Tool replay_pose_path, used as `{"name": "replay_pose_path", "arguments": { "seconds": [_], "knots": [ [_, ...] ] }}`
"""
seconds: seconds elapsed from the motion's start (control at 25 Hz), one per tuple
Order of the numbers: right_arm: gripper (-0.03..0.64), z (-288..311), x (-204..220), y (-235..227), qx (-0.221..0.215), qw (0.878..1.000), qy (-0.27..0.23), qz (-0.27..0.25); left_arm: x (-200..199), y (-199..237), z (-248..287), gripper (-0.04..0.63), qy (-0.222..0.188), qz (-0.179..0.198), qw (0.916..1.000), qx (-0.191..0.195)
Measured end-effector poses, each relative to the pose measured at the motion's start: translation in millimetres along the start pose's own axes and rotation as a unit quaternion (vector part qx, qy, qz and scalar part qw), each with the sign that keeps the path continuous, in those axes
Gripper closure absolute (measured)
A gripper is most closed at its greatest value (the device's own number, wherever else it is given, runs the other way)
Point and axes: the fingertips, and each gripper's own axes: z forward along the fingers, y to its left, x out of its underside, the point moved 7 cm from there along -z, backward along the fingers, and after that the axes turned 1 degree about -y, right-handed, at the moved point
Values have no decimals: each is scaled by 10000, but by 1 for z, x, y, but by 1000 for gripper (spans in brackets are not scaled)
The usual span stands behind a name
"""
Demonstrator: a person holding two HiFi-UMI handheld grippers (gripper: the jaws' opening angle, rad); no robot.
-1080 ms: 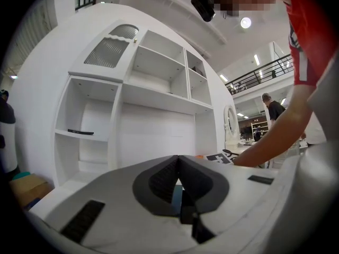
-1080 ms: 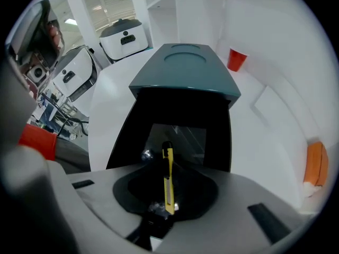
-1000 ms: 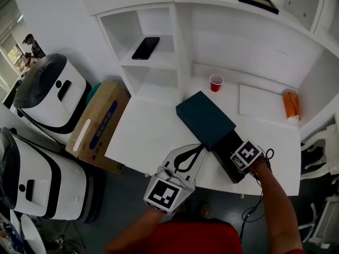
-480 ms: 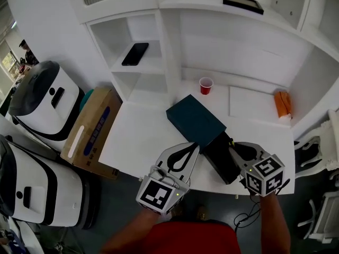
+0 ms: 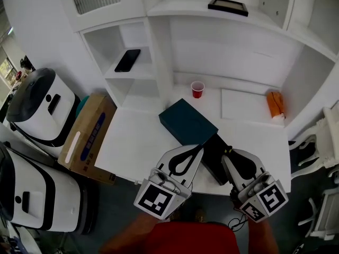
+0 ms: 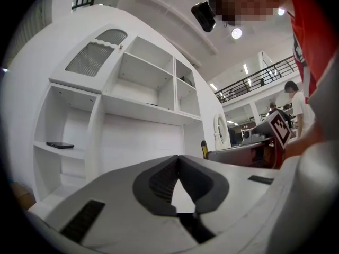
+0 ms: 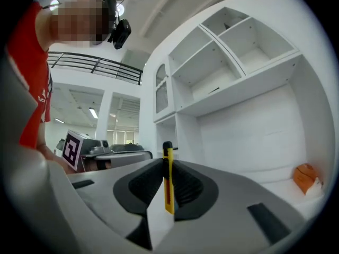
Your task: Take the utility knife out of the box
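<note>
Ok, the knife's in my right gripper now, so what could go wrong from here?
1. The utility knife is pinched only across its thin body, standing upright in the right gripper, so it may pivot or slip out.
2. The open box lies at the front edge of the table, right by both grippers; a bump from the left gripper might push it off.

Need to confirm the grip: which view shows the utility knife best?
The right gripper view: the yellow utility knife stands upright, clamped in the right gripper. The left gripper view shows only what seems its yellow tip; the head view does not show it.
</note>
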Motion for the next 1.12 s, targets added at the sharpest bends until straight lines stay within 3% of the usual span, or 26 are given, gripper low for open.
{"name": "replay_pose_path", "arguments": {
  "seconds": [0.28,1.12],
  "knots": [
    [546,-6,-10,7,43,9995,-300,-84,-1,-12,2,577,-14,-18,10000,74],
    [546,-4,-14,12,1,9992,-403,-79,-2,-11,-1,577,-32,6,10000,9]
  ]
}}
